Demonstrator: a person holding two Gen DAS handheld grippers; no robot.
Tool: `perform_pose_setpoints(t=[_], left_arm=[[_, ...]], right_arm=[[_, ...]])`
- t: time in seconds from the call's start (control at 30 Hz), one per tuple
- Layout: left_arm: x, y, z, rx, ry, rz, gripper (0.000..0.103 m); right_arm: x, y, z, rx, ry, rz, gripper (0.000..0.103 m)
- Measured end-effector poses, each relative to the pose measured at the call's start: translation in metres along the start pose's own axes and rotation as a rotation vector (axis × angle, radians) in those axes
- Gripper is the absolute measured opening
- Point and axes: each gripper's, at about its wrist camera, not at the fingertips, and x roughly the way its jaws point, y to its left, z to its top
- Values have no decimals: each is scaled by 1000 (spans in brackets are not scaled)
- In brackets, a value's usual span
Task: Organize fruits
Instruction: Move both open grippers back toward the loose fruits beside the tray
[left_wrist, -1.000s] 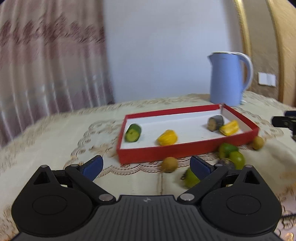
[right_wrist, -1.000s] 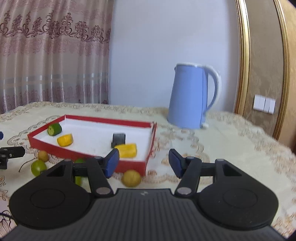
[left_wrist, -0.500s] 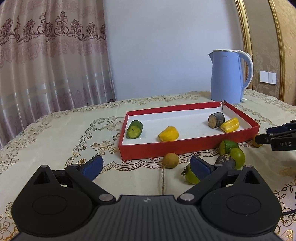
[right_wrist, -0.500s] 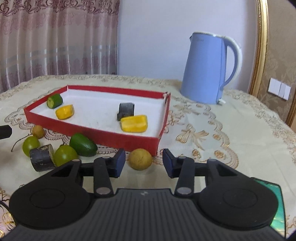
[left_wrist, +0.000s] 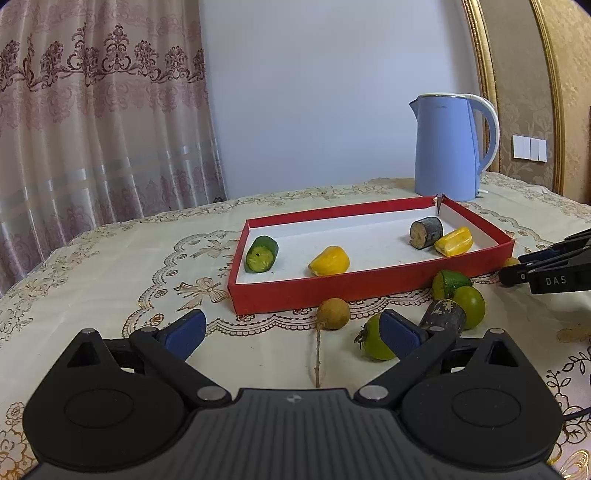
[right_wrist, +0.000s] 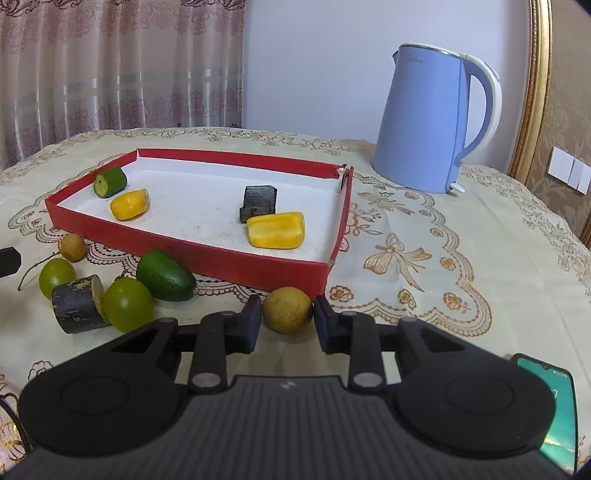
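Presently the right gripper (right_wrist: 287, 325) is closing its fingers (right_wrist: 251, 319) on the small tan fruit (right_wrist: 287, 310), both pads appearing to press its sides; the jaws have just been narrowing. The fruit is sitting on the table (right_wrist: 461, 288), just beside the near corner of the red tray (right_wrist: 258, 267). For a sound lift, the grip should be staying centred on the round fruit, then rising clear of the tray wall before crossing over it. The left gripper (left_wrist: 291, 332) is hanging wide and empty near a green fruit (left_wrist: 373, 341) and a dark cut piece (left_wrist: 443, 317). Beyond, the blue kettle (right_wrist: 432, 125) is standing well clear; the tray wall is the only obstruction.
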Motion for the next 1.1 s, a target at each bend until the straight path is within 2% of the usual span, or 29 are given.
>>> perform_pose_setpoints(t=[0.23,0.4,0.63,0.73,0.9,0.93,1.0,1.03,1.1], left_arm=[[2,-1,2,10,7,-5,101],[5,8,12,-57,35,-37,101],[25,12,26,-170,146,-64,100],[33,7,28,-174,162,-37,97],[50,-1,33,-174,198,-55,94],[54,-3,34,-179,209,-54,91],[64,-5,36,-184,247,-52,72],[68,-5,36,-191,267,-52,68],[77,-5,37,-217,314,-47,52]], right_arm=[[-9,3,-1,-9,-31,-36,28],[-20,10,-9,-17,-49,-11,28],[-24,13,-13,-10,-59,15,28],[-24,11,-13,0,-64,23,28],[-25,11,-13,3,-73,29,28],[-26,10,-13,8,-75,31,28],[-26,8,-13,18,-78,37,28],[-26,8,-13,23,-79,41,28],[-26,6,-14,30,-80,45,28]])
